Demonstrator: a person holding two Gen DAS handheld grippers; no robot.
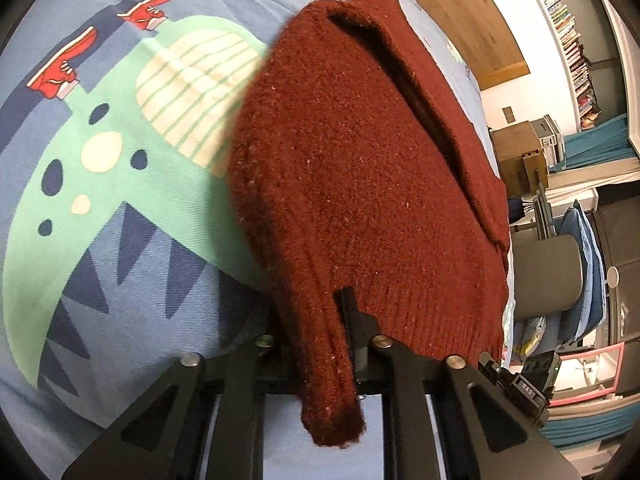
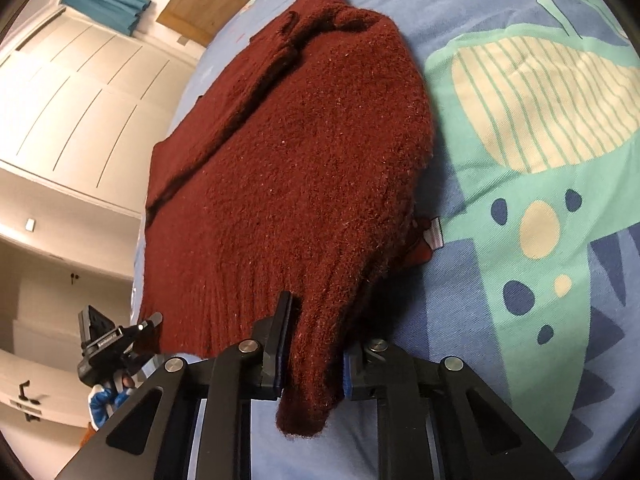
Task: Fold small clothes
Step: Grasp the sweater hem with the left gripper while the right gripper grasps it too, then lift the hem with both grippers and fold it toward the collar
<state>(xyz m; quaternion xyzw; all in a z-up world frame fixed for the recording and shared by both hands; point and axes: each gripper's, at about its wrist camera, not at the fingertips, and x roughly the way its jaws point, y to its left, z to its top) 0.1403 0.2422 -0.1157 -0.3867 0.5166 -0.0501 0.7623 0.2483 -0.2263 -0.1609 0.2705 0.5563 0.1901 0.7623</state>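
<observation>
A dark red knitted sweater (image 1: 360,168) lies on a blue bedspread (image 1: 100,300) printed with a green dinosaur. My left gripper (image 1: 320,320) is shut on the sweater's ribbed hem corner, which hangs down between its fingers. The same sweater (image 2: 288,168) fills the right wrist view. My right gripper (image 2: 316,340) is shut on the other hem corner, which droops between its black fingers (image 2: 280,332). The left gripper also shows in the right wrist view (image 2: 116,344), at the sweater's far hem corner. The right gripper shows in the left wrist view (image 1: 520,380), low at the right.
The bedspread (image 2: 520,320) spreads wide beside the sweater. White wardrobe doors (image 2: 80,100) stand past the bed edge. A grey chair (image 1: 548,272), boxes (image 1: 520,152) and bookshelves (image 1: 568,32) stand beyond the bed's other side.
</observation>
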